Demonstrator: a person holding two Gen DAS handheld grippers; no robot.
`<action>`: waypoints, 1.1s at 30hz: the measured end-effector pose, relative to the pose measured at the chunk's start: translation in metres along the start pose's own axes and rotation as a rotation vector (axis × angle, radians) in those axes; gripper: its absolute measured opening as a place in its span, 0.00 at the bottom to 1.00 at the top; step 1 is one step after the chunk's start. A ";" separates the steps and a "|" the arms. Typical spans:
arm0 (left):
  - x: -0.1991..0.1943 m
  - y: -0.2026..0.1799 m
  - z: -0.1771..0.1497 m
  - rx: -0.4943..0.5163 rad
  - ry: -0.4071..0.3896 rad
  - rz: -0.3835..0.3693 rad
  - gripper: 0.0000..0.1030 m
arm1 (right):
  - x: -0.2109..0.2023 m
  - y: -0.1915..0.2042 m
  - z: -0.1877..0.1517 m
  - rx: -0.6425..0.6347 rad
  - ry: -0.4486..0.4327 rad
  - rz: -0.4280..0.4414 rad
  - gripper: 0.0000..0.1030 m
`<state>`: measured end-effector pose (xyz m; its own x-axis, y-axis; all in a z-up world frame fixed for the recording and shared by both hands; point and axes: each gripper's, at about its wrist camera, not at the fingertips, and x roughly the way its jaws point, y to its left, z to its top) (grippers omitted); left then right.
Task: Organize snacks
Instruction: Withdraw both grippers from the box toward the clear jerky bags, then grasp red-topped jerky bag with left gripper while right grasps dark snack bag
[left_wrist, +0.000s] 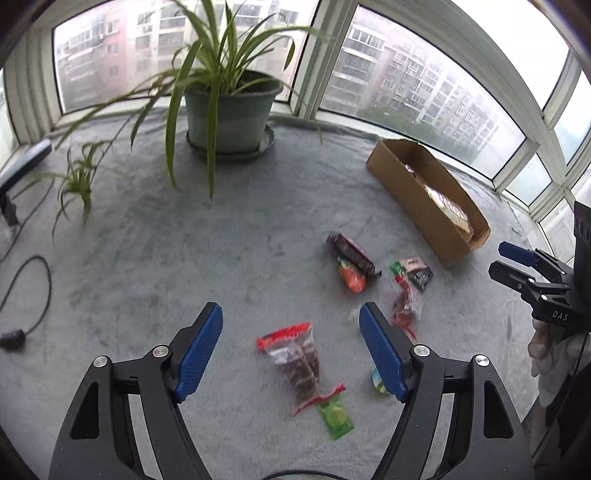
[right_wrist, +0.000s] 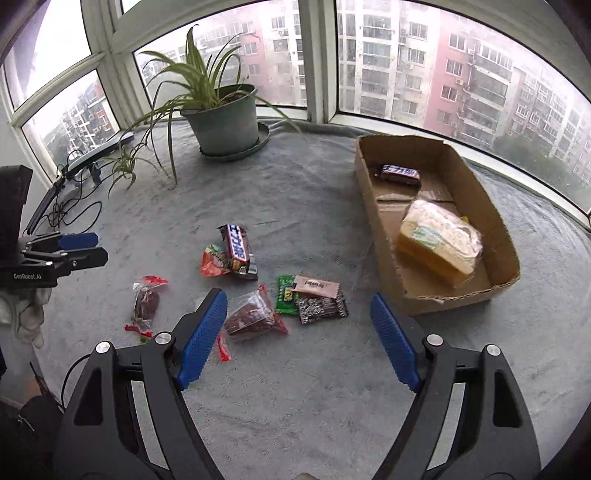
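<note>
bench cover (right_wrist: 314, 387): grey cloth, matt and napped.
box (right_wrist: 384, 229): brown corrugated cardboard, matt, at 2 o'clock in the right wrist view.
snack wrappers (right_wrist: 255, 314): glossy plastic film, some clear.
bread bag (right_wrist: 439, 240): clear shiny plastic.
fingers (right_wrist: 205, 338): ribbed blue pads on matt black plastic, metal pivot pins.
pot (right_wrist: 221, 122): dull green plastic.

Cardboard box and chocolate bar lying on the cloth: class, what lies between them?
In the right wrist view, only bare grey cloth lies between the cardboard box and the chocolate bar; the other loose snacks sit nearer the camera.
</note>
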<state>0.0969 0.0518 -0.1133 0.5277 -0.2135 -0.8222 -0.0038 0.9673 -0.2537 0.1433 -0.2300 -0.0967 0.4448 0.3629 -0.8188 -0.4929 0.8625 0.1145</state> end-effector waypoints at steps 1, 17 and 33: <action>0.003 0.002 -0.007 -0.020 0.010 -0.003 0.74 | 0.005 0.004 -0.002 -0.003 0.010 0.006 0.80; 0.041 0.004 -0.059 -0.078 0.109 0.004 0.74 | 0.084 0.020 -0.021 0.092 0.156 0.027 0.80; 0.058 -0.007 -0.057 -0.062 0.106 -0.010 0.44 | 0.113 0.033 -0.010 0.092 0.175 0.042 0.80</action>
<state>0.0792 0.0247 -0.1878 0.4355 -0.2400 -0.8676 -0.0533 0.9552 -0.2910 0.1700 -0.1643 -0.1914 0.2846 0.3398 -0.8964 -0.4348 0.8791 0.1952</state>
